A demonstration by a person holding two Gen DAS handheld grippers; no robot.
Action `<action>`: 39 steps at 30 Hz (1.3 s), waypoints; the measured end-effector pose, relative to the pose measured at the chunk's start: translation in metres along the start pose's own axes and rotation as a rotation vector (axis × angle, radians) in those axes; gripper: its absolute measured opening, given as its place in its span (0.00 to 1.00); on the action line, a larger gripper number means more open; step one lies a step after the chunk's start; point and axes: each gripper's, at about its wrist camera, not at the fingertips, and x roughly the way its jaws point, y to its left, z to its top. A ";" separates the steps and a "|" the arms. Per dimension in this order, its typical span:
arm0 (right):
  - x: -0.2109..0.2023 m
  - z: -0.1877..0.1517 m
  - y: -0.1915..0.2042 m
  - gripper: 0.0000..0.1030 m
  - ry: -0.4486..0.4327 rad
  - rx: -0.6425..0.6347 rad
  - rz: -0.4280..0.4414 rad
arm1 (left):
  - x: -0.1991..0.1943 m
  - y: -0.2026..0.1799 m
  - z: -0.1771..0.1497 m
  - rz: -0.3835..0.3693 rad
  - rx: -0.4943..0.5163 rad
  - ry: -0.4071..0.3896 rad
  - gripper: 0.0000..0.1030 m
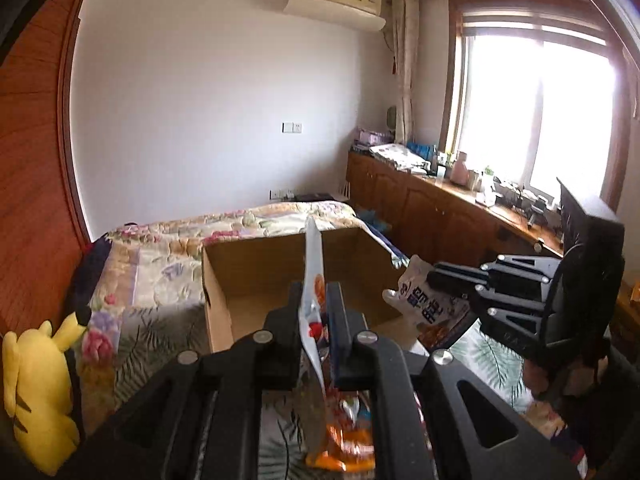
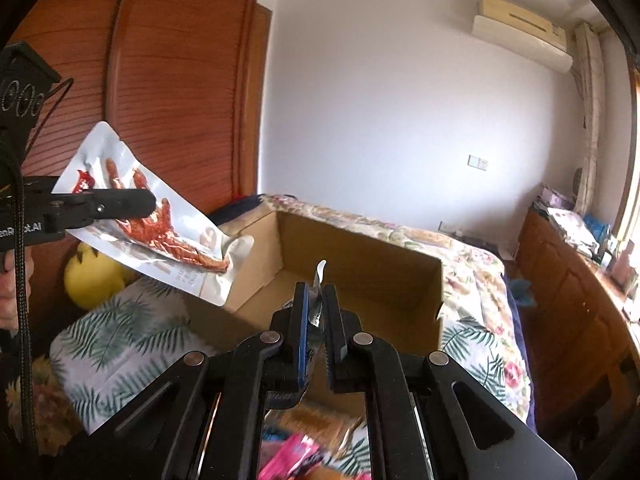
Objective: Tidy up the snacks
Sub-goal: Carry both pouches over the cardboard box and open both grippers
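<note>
An open cardboard box [image 1: 256, 276] [image 2: 360, 256] stands on the bed. My left gripper [image 1: 315, 300] is shut on a white snack pouch [image 1: 313, 280] printed with red-brown food and holds it edge-on above the box's near side; the pouch shows flat in the right wrist view [image 2: 168, 220], left of the box. My right gripper [image 2: 318, 300] is shut on a white and blue snack packet [image 2: 318, 292], also seen in the left wrist view [image 1: 424, 300] over the box's right edge. The right gripper [image 1: 430, 280] itself shows there too.
A floral bedspread [image 1: 160, 248] covers the bed. A leaf-print pillow [image 2: 120, 336] lies left of the box. A yellow plush toy [image 1: 40, 392] sits at the left. Loose pink and orange snack packs [image 2: 304, 448] lie below my grippers. A wooden cabinet [image 1: 440, 208] with clutter runs under the window.
</note>
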 end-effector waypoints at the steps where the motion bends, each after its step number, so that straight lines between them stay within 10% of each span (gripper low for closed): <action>1: 0.006 0.003 -0.005 0.04 0.000 0.007 -0.013 | 0.005 0.001 0.004 0.002 -0.002 -0.003 0.07; 24: 0.098 -0.010 -0.043 0.06 0.124 0.118 -0.090 | 0.134 0.016 -0.013 0.041 -0.045 0.178 0.07; 29: 0.103 -0.017 -0.047 0.16 0.135 0.132 -0.090 | 0.143 0.014 -0.013 0.073 -0.045 0.181 0.30; 39: 0.064 -0.030 -0.028 0.19 0.083 0.127 -0.031 | 0.124 0.010 -0.027 0.152 -0.038 0.196 0.41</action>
